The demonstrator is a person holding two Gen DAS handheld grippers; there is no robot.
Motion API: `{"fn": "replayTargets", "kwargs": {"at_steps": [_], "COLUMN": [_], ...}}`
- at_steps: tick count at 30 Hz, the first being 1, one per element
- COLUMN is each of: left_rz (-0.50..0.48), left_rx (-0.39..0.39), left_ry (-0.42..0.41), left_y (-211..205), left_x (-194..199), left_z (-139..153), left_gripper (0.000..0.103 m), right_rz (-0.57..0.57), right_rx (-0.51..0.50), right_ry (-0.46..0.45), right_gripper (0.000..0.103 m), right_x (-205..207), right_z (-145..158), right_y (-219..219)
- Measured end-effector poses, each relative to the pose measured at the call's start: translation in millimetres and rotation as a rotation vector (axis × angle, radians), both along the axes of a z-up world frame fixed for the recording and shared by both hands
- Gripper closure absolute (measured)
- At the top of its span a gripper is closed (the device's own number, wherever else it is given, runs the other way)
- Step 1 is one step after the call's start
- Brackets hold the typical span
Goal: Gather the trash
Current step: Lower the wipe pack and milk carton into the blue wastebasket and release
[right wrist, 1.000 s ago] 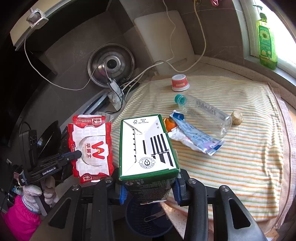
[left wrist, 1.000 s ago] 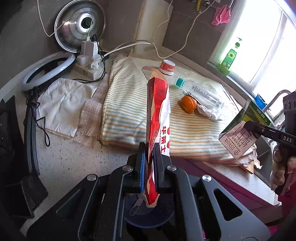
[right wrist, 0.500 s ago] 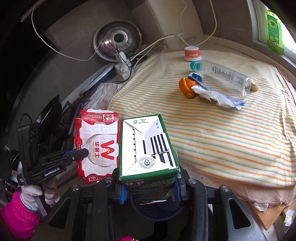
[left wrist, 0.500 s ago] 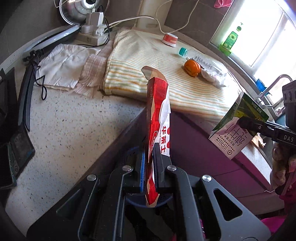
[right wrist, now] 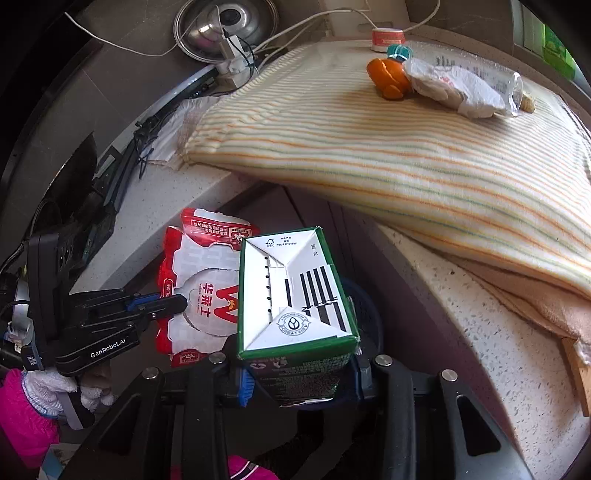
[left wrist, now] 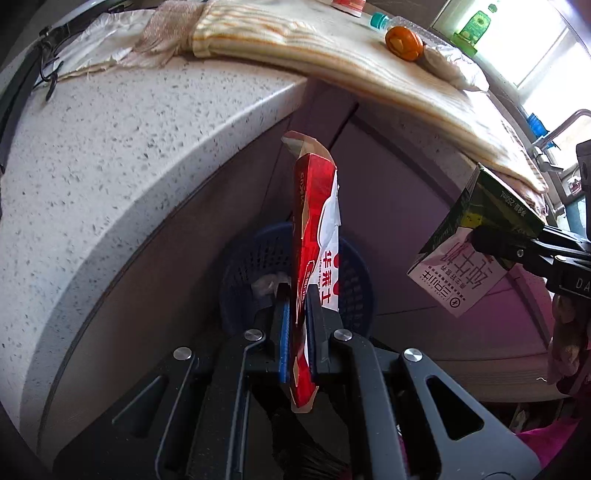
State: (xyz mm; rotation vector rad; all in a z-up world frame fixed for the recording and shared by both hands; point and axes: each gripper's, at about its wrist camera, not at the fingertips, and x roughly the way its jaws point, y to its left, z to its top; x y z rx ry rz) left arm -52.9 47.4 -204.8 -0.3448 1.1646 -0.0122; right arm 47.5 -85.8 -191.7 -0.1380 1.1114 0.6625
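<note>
My left gripper (left wrist: pixel 297 295) is shut on a flat red-and-white wrapper (left wrist: pixel 316 229), held upright on edge above a dark blue mesh basket (left wrist: pixel 356 284) on the floor by the purple cabinet. My right gripper (right wrist: pixel 299 376) is shut on a green-and-white milk carton (right wrist: pixel 291 291), also over the basket (right wrist: pixel 367 310). The right wrist view shows the left gripper (right wrist: pixel 177 304) and the wrapper (right wrist: pixel 203 295) just left of the carton. The left wrist view has the carton (left wrist: pixel 465 266) at the right. Something pale lies inside the basket.
The speckled countertop (left wrist: pixel 129 122) edge overhangs both grippers. A striped towel (right wrist: pixel 388 140) on it carries an orange peel (right wrist: pixel 388 75), a crumpled white wrapper (right wrist: pixel 450 86), a clear bottle (right wrist: pixel 495 72) and a red-and-white cup (right wrist: pixel 386 38). Cables, a pot lid (right wrist: pixel 225 22) and a power strip sit behind.
Both grippers have sunk from above the countertop to below its edge, carrying the wrapper and carton. The blue basket is now larger and closer beneath them. Grips unchanged.
</note>
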Motion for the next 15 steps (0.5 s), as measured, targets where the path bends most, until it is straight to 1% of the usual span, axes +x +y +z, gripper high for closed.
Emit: {"fn": "replayTargets", "kwargs": {"at_steps": [3, 8, 15], "left_rz": [-0.003, -0.031, -0.038], "left_rx": [-0.001, 0.032, 0.054], "left_ry": [0.022, 0.053, 0.086], "left_y": [-4.4, -13.5, -18.6], "left_x": [0.3, 3.1, 8.9], "left_z": [-12.7, -27.3, -44.7], "left_gripper": [0.097, 0.097, 0.095], "right_rz": [-0.006, -0.010, -0.003], "right_rx": [-0.017, -0.046, -0.085], "right_ry": [0.012, 0.029, 0.047], "right_gripper": [0.064, 0.063, 0.063], "right_x": [-1.0, -2.4, -0.3], "right_z": [-12.4, -29.0, -48.1], "right_y": [0.0, 1.4, 9.5]}}
